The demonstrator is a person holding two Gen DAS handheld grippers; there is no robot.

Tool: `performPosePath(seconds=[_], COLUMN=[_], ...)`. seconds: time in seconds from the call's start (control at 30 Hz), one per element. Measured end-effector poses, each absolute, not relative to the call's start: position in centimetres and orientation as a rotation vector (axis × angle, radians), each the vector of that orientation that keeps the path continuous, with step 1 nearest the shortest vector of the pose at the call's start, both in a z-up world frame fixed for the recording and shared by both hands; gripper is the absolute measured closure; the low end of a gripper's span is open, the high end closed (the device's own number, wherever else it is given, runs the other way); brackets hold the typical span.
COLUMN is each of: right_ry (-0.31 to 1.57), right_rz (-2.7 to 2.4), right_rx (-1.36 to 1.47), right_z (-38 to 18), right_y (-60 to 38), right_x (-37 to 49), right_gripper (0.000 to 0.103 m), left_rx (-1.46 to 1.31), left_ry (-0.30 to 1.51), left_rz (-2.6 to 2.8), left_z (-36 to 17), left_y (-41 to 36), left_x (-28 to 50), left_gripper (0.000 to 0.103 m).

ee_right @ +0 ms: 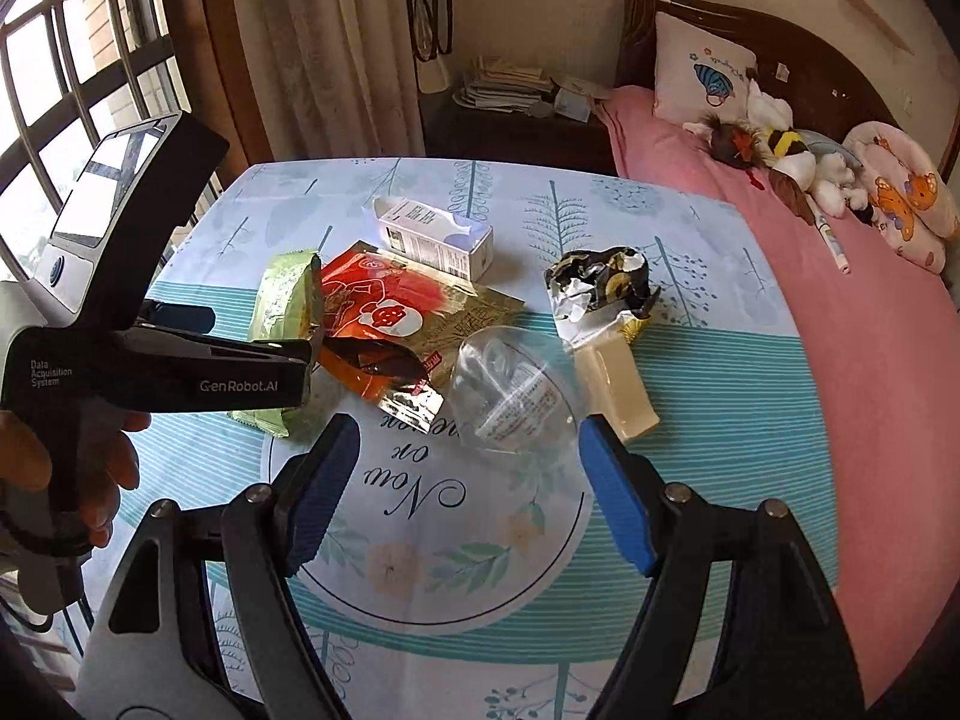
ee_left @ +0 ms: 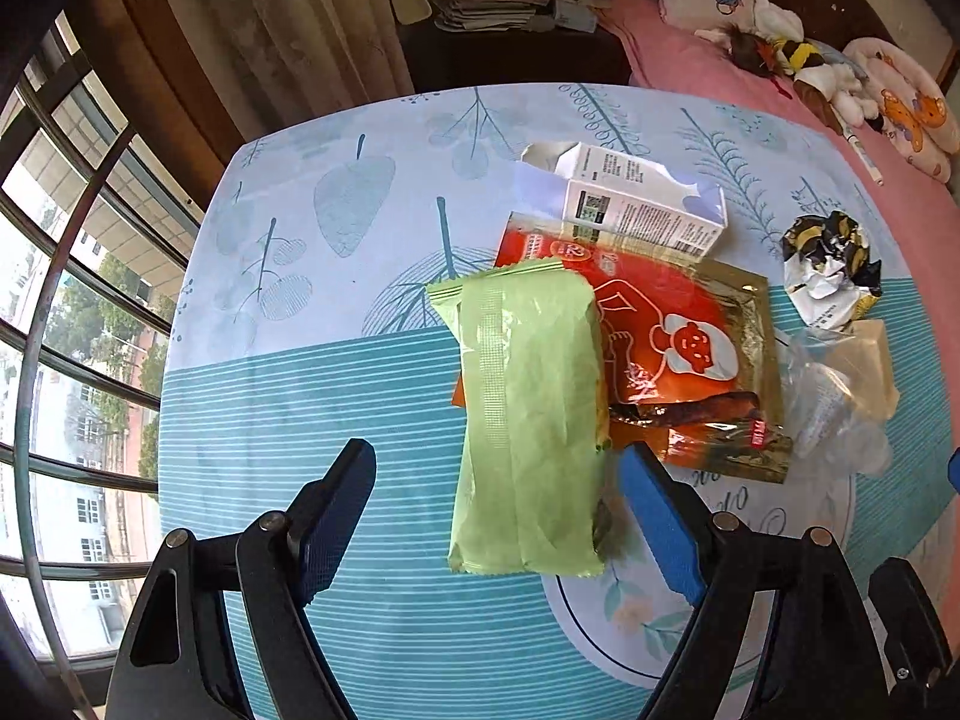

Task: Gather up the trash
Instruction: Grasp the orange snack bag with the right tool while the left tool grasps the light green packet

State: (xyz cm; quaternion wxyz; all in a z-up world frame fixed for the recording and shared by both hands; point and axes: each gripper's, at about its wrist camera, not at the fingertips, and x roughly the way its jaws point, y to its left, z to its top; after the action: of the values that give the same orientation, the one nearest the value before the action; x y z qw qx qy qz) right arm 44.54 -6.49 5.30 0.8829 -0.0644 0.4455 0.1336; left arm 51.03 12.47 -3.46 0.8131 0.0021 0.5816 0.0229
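Green wrapper (ee_left: 528,420) framed by wide-open left gripper (ee_left: 498,498) — not yet gripped. Right gripper (ee_right: 465,468) also spread, empty. Beside wrapper: red pouch (ee_left: 678,354), box (ee_left: 636,204), clear plastic (ee_right: 516,384) — nothing seen collected.

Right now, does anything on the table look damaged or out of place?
Only the trash itself: the white box is torn open at one end, a black wrapper is crumpled, and the red pouch is ripped open. Nothing is spilled.
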Motion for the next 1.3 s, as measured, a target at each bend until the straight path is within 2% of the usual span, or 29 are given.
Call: performPosePath(seconds=[0.13,0.23,0.3,0.33,0.4,0.47,0.77,0.83,0.87,0.93,1.0,1.07,1.3], right_ry=[0.955,0.973,0.980,0.982,0.987,0.988,1.035,1.069,1.080,1.094,1.085,1.090,1.080], right_rz=[0.327,0.364,0.392,0.404,0.430,0.453,0.477,0.463,0.467,0.454,0.456,0.453,0.460], right_rx=[-0.193,-0.245,-0.295,-0.322,-0.375,-0.430,-0.530,-0.501,-0.457,-0.405,-0.377,-0.338,-0.156], right_z=[3.4,2.2,1.5,1.1,0.4,-0.5,-4.3,-4.9,-4.7,-4.4,-3.9,-3.0,0.9], right_y=[-4.2,-2.5,-1.1,-0.4,0.9,2.3,6.3,6.3,5.9,5.5,5.3,5.0,2.7], right_x=[47.5,49.4,50.6,51.3,52.4,53.5,57.5,58.4,58.4,58.6,58.5,58.0,55.1], right_gripper=[0.029,0.029,0.028,0.028,0.028,0.028,0.028,0.034,0.047,0.054,0.075,0.089,0.098], left_rx=[-0.040,-0.058,-0.043,-0.042,-0.052,-0.087,-0.175,-0.184,-0.187,-0.194,-0.195,-0.195,-0.187], left_ry=[1.290,1.274,1.254,1.249,1.245,1.247,1.254,1.255,1.253,1.245,1.231,1.221,1.156], left_rz=[0.051,0.042,0.029,0.024,0.014,-0.002,-0.004,-0.007,-0.008,-0.013,-0.020,-0.029,-0.056], left_z=[-6.1,-6.9,-7.0,-7.1,-7.3,-7.5,-8.7,-8.5,-8.4,-8.1,-7.4,-6.4,-1.6], left_y=[14.2,15.1,15.5,15.9,16.7,17.8,21.6,22.3,22.5,23.0,23.0,22.9,21.6], left_x=[51.8,52.0,52.1,52.1,52.2,52.3,52.7,52.5,52.5,52.2,51.2,50.5,47.5], left_gripper=[0.027,0.041,0.060,0.063,0.076,0.084,0.086,0.086,0.086,0.087,0.087,0.087,0.087])
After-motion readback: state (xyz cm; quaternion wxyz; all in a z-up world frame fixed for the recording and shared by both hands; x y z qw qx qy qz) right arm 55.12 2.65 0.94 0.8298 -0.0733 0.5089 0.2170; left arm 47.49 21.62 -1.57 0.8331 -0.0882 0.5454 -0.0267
